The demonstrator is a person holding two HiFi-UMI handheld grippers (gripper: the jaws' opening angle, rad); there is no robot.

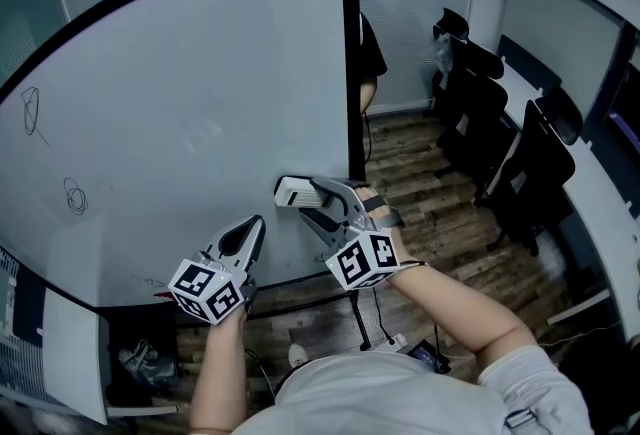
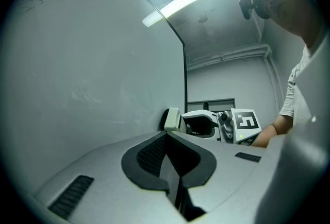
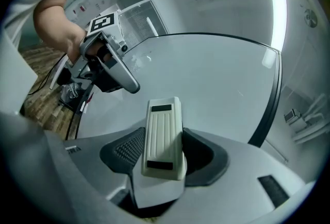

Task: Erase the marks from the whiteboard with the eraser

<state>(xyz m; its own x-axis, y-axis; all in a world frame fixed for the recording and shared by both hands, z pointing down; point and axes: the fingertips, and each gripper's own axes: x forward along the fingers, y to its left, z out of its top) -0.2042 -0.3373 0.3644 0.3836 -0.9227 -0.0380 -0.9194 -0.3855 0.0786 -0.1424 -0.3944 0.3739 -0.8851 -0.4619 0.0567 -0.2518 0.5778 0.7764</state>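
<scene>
A large whiteboard stands before me, with pen scribbles at its upper left and more scribbles lower down. My right gripper is shut on a cream eraser, held near the board's lower right part. In the right gripper view the eraser sits lengthwise between the jaws, pointing at the whiteboard. My left gripper is shut and holds nothing, close to the board's bottom edge. The left gripper view shows the eraser beside the whiteboard.
Black office chairs line a long desk at the right. A person in black stands behind the board's right edge. The board's stand and cables rest on the wooden floor. A low cabinet is at lower left.
</scene>
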